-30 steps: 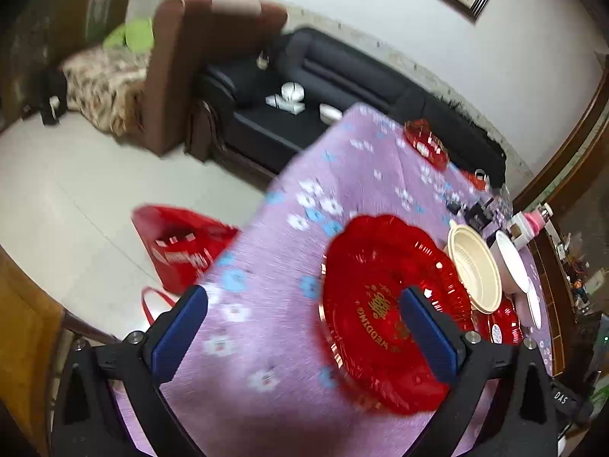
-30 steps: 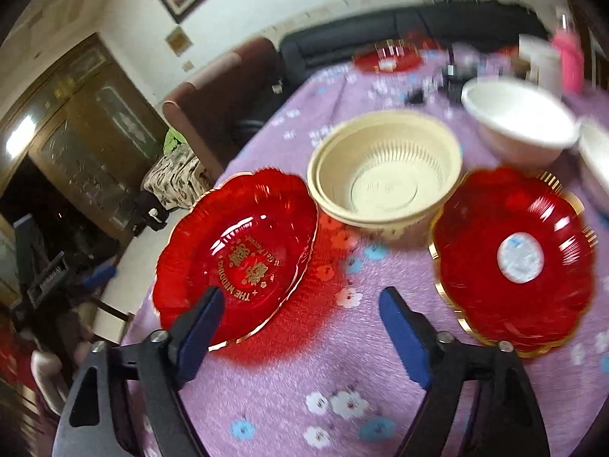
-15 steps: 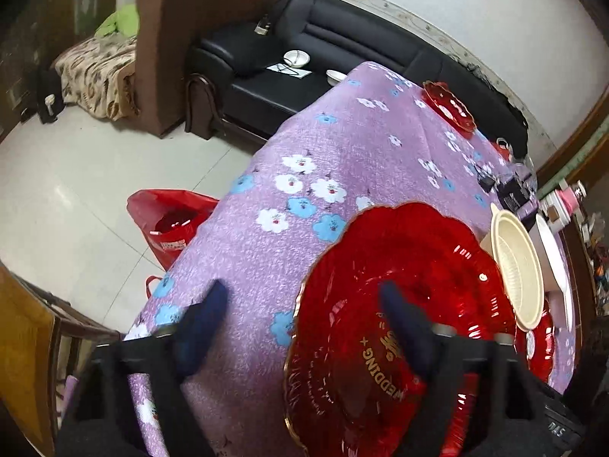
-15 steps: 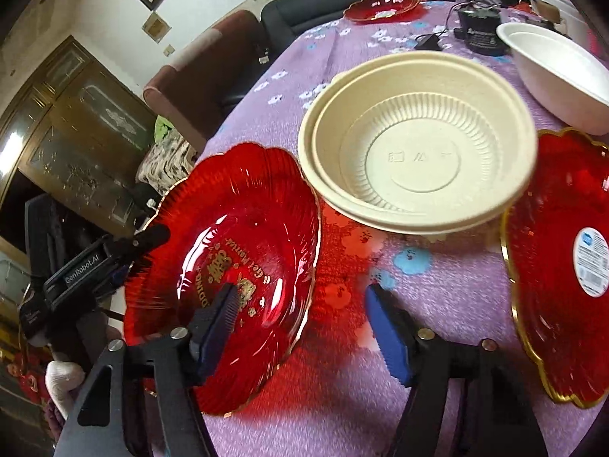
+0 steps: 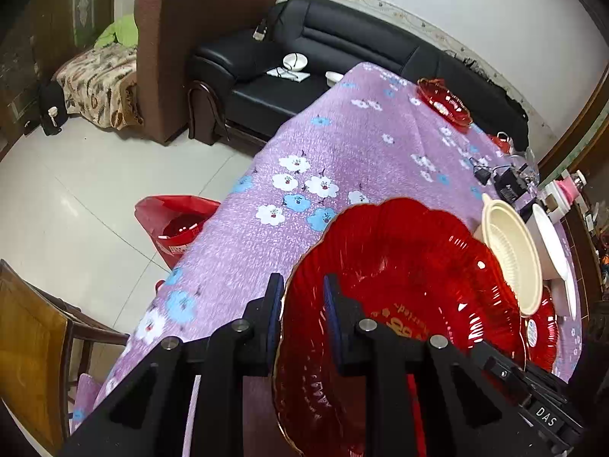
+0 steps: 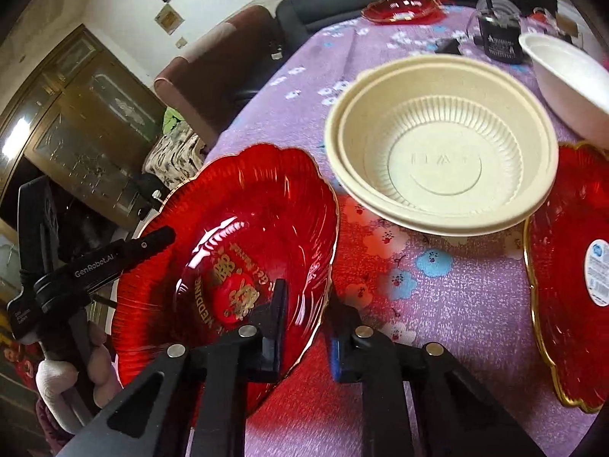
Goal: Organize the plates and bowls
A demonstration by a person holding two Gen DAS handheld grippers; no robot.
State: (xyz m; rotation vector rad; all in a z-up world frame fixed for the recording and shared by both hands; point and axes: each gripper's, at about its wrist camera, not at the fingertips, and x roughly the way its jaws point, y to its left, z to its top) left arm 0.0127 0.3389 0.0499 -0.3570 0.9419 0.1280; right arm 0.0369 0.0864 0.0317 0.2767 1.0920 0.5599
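Both grippers are clamped on the same thing: the scalloped translucent red plastic plate with gold wedding lettering [image 6: 243,236]. The left gripper [image 5: 300,306] pinches its rim on one side and the right gripper [image 6: 304,327] bites the opposite rim, so the plate sits between them at the near end of the purple floral tablecloth [image 5: 342,144]. It looks tilted, and I can't tell if any edge is touching the cloth.

Right next to it are the stacked beige ribbed plastic bowls [image 6: 441,144], their rim nearly meeting the plate's edge. Past those is a white bowl [image 6: 571,83], cut off by the frame, and another gold-rimmed red plate with a white sticker [image 6: 571,278] lying flat, also half out of shot. A third red dish [image 6: 403,7] sits at the far end of the table near a black sofa [image 5: 323,49], with some dark gadgets and cables nearby that are too blurry to name. A red bag [image 5: 175,228] sits on the floor tiles.

The plate's near rim is hidden behind the gripper bodies in both views.

Half a second ago both sets of fingers were spread wide around the plate; they've since closed on the rim.
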